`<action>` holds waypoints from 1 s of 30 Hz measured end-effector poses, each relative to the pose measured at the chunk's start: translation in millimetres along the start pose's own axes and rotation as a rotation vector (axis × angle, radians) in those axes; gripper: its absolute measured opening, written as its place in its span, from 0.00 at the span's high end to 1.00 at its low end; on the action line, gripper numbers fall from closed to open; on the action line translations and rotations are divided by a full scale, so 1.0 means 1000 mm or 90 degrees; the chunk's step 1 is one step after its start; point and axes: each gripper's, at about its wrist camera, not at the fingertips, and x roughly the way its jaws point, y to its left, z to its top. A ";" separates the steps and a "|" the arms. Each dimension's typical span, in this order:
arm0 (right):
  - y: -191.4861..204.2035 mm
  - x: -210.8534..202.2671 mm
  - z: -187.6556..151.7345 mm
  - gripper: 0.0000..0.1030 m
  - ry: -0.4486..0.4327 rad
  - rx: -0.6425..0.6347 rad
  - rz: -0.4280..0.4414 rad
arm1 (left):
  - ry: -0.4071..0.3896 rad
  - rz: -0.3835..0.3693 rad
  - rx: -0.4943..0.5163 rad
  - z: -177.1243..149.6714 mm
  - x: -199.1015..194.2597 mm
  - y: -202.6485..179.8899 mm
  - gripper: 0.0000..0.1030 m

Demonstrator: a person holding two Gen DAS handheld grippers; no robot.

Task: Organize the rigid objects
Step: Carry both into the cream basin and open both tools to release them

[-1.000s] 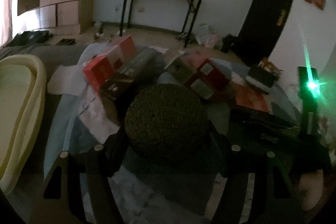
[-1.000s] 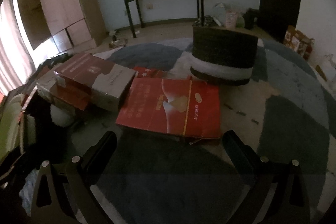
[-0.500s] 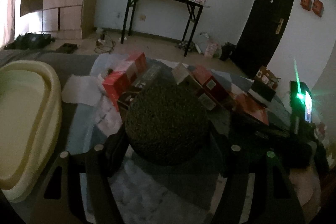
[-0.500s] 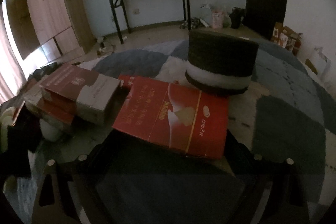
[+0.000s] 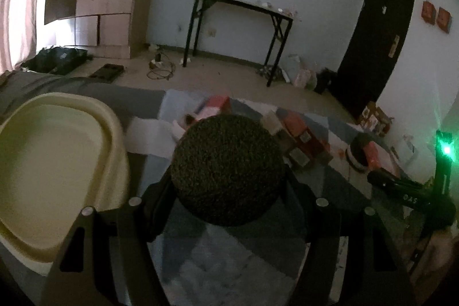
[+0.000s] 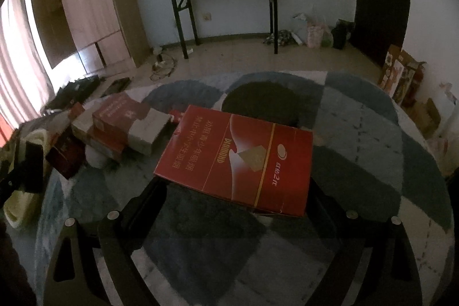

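Boxes point(image 6: 126, 128) lie heaped on the patchwork rug point(image 6: 358, 162), waiting to be sorted. Right hand-held gripper point(image 6: 233, 200) is clamped on a flat red carton point(image 6: 238, 159), lifted clear of the rug, seemingly for carrying. Left hand-held gripper point(image 5: 228, 188) grips a dark round container point(image 5: 226, 168), held just beside the cream tub point(image 5: 112, 119), probably its destination.
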 end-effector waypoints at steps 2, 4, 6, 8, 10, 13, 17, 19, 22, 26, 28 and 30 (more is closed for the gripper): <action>0.004 -0.005 0.000 0.09 -0.011 -0.006 0.021 | -0.012 0.016 -0.014 0.004 -0.010 0.012 0.33; 0.006 -0.014 -0.004 0.09 -0.011 -0.009 0.033 | -0.026 0.026 -0.032 0.008 -0.019 0.026 0.33; 0.009 -0.012 -0.006 0.09 -0.004 -0.013 0.047 | -0.044 0.044 -0.052 0.012 -0.030 0.044 0.33; 0.011 -0.011 -0.005 0.09 -0.002 -0.022 0.056 | -0.057 0.054 -0.072 0.013 -0.040 0.059 0.33; 0.017 -0.013 -0.005 0.09 -0.004 -0.038 0.068 | -0.069 0.085 -0.092 0.012 -0.050 0.078 0.33; 0.043 -0.022 -0.004 0.09 -0.010 -0.080 0.099 | -0.082 0.199 -0.112 0.009 -0.065 0.105 0.33; 0.100 -0.035 -0.008 0.09 -0.008 -0.171 0.176 | -0.054 0.291 -0.166 -0.003 -0.071 0.148 0.33; 0.137 -0.038 -0.011 0.09 -0.008 -0.227 0.223 | -0.033 0.314 -0.213 -0.012 -0.074 0.170 0.33; 0.198 -0.029 -0.016 0.09 0.013 -0.311 0.296 | -0.020 0.356 -0.249 -0.020 -0.076 0.187 0.33; 0.281 -0.004 -0.031 0.09 0.048 -0.442 0.358 | 0.001 0.332 -0.277 -0.026 -0.063 0.194 0.33; 0.306 0.011 -0.036 0.09 0.060 -0.492 0.351 | 0.020 0.332 -0.280 -0.027 -0.056 0.197 0.33; 0.330 0.022 -0.046 0.09 0.071 -0.540 0.313 | 0.015 0.322 -0.292 -0.029 -0.053 0.205 0.33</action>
